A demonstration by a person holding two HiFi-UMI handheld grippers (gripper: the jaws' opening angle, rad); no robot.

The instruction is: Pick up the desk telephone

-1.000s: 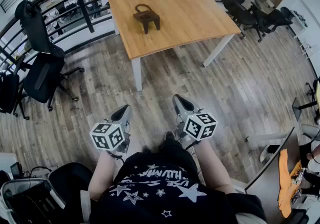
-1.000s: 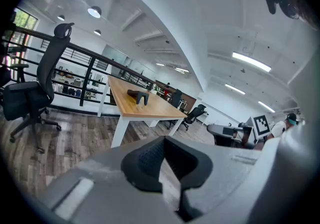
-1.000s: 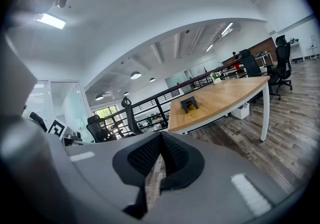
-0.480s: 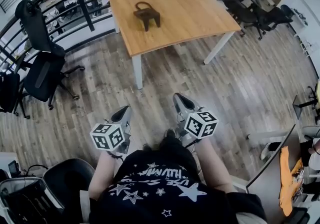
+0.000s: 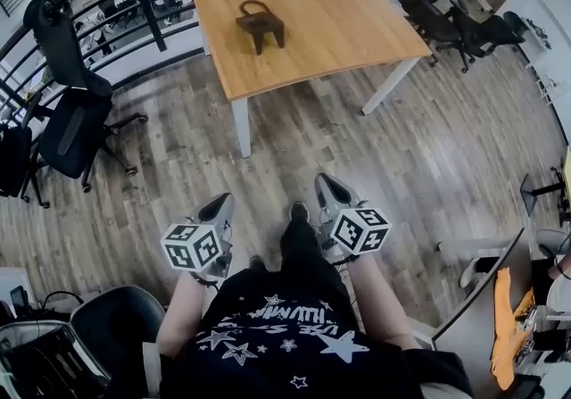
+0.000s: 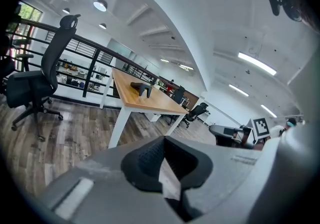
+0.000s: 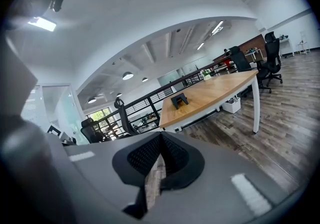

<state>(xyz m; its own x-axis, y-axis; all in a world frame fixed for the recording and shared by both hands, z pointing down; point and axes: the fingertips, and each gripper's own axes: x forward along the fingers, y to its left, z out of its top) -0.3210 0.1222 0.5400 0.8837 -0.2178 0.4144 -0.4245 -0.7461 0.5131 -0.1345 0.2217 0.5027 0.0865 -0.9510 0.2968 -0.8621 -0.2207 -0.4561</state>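
Left gripper (image 5: 219,203), right gripper (image 5: 323,183), pointing forward, jaws together

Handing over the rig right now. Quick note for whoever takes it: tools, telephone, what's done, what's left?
Left tool: shut, empty, held low in front of the person.
Right tool: shut, empty, alongside it.
Desk telephone: stands on the wooden table, far ahead of both tools, untouched.
Done: nothing yet.
Left: walk up to the table, open a tool, grip the desk telephone, lift it.
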